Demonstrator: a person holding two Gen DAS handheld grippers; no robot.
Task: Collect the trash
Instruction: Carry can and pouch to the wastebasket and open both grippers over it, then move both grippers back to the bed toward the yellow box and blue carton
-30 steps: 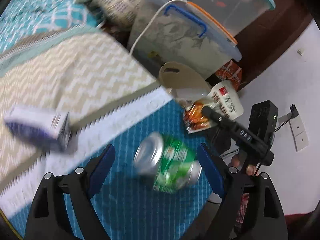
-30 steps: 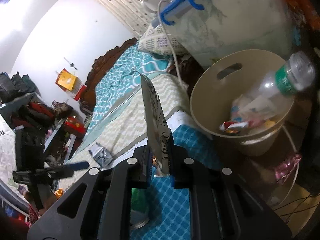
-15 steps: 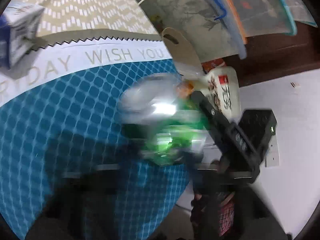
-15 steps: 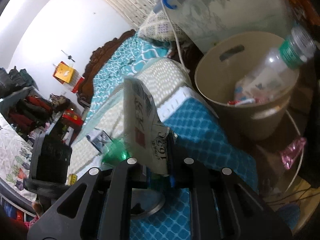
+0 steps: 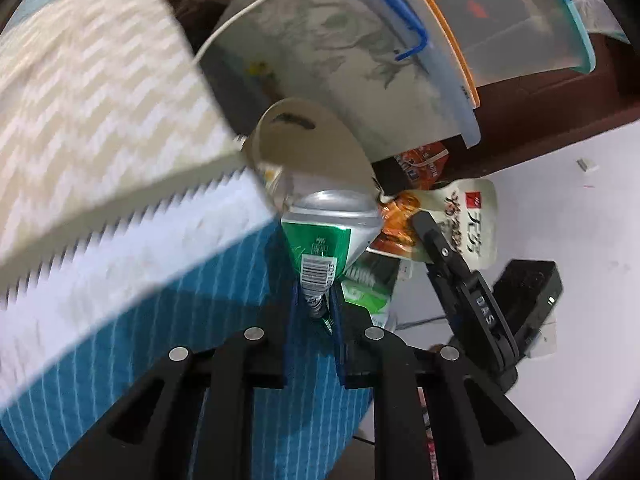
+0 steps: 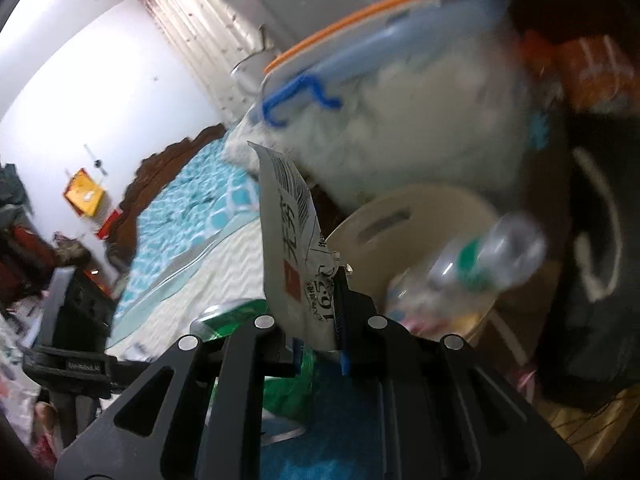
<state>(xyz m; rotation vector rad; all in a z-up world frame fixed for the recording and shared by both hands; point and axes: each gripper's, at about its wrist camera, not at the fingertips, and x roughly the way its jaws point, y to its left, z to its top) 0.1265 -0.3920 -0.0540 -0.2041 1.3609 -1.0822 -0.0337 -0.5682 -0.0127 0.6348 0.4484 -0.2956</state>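
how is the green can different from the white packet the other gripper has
The can is green and silver metal, crushed to a wedge where the left gripper is closing on it. The packet is flat, white and printed, standing upright, pinched by the right gripper. Both are held near the beige bin.

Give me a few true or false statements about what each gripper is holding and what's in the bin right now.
1. The left gripper pinches a crushed green can. True; its fingers are closing on it.
2. The right gripper is empty. False: it grips a white printed wrapper.
3. A clear plastic bottle with a green label sits in the beige bin. True.
4. The bin's rim is solid, with no handle. False: it has a slot handle.
5. The storage box has a red latch. False: it is blue.
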